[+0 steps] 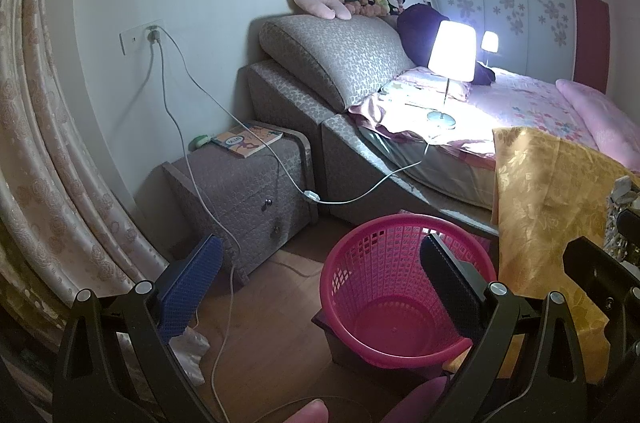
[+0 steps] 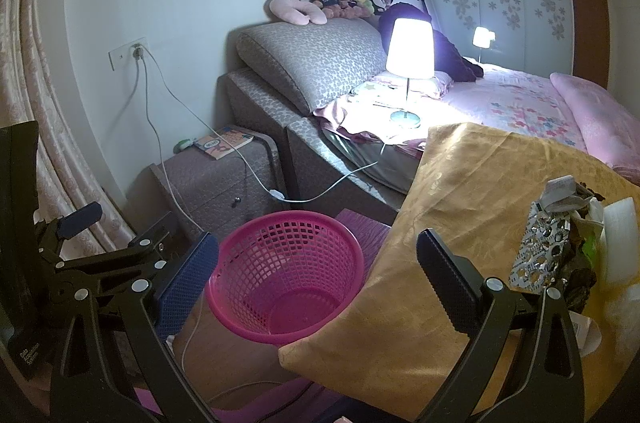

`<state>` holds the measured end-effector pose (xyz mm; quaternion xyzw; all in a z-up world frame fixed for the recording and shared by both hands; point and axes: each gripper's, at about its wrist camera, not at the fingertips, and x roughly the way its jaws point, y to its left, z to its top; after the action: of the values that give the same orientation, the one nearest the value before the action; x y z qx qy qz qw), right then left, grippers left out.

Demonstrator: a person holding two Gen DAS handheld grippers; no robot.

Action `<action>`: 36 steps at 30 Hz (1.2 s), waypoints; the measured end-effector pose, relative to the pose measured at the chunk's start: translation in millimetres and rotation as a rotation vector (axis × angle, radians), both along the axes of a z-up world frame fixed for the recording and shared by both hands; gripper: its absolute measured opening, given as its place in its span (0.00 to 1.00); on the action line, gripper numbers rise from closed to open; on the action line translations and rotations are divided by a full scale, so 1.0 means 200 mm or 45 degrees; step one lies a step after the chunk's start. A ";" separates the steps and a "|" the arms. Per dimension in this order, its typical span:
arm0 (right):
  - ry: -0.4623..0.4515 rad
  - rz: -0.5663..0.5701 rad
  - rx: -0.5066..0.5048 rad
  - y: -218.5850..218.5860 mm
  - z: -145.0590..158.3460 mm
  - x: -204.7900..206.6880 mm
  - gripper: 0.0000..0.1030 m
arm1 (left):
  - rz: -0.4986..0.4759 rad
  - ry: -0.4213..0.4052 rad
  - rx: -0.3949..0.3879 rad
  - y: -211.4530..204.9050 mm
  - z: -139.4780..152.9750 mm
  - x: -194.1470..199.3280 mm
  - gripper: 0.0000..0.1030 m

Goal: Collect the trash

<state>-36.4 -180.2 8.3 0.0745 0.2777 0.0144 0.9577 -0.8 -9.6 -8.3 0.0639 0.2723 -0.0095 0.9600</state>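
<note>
An empty pink mesh basket (image 1: 372,275) stands on the wood floor beside a table draped in yellow cloth (image 1: 552,191). My left gripper (image 1: 320,285) hangs open just above and in front of the basket, holding nothing. A crumpled white tissue (image 1: 192,347) lies on the floor under its blue finger (image 1: 192,283). In the right wrist view, my right gripper (image 2: 316,283) is open and empty over the basket (image 2: 280,255) and the table edge (image 2: 400,263). A trash pile with a silver blister pack (image 2: 540,251) and white scraps (image 2: 620,239) sits on the table to its right.
A grey nightstand (image 1: 248,191) with a book (image 1: 248,139) stands left of the bed (image 1: 520,107), where a lit lamp (image 1: 452,51) sits. White cords (image 1: 224,231) run from the wall socket down across the floor. Curtains (image 1: 48,163) hang at the left.
</note>
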 end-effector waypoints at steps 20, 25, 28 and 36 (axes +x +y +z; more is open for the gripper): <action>-0.005 -0.015 0.015 -0.02 -0.01 -0.01 0.93 | -0.031 0.011 0.021 -0.06 -0.07 -0.04 0.93; -0.017 -0.055 0.028 -0.09 0.00 -0.03 0.93 | -0.088 0.029 0.023 -0.11 -0.06 -0.04 0.93; -0.040 -0.114 0.036 -0.18 0.04 -0.09 0.93 | -0.152 0.045 0.026 -0.17 -0.07 -0.05 0.93; -0.050 -0.417 0.027 -0.57 0.04 -0.39 0.93 | -0.418 0.095 0.072 -0.42 -0.07 -0.10 0.93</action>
<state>-114.1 -295.0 16.9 0.1284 0.2427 -0.1376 0.9517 -21.4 -93.8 -22.3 0.1342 0.2937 -0.1609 0.9327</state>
